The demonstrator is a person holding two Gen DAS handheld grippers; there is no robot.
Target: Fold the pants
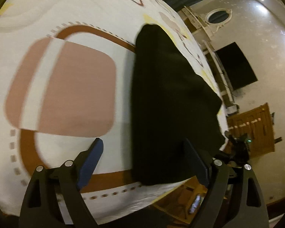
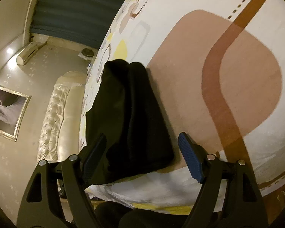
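Black pants (image 1: 169,102) lie folded lengthwise on a patterned bedsheet (image 1: 70,87), close to the bed's edge. In the left wrist view my left gripper (image 1: 143,156) is open; its right finger sits over the near end of the pants and its left finger over bare sheet. Seen from the right wrist, the same pants (image 2: 129,117) run away from me, both legs stacked. My right gripper (image 2: 142,152) is open with the near end of the pants between its blue pads (image 2: 190,157), which do not press on the cloth.
The sheet (image 2: 228,76) carries pink, brown and yellow shapes. A cream tufted headboard (image 2: 55,114) and a framed picture (image 2: 7,112) show to the left in the right wrist view. A wooden cabinet (image 1: 250,129), a dark screen (image 1: 235,66) and a floor lie past the bed's edge.
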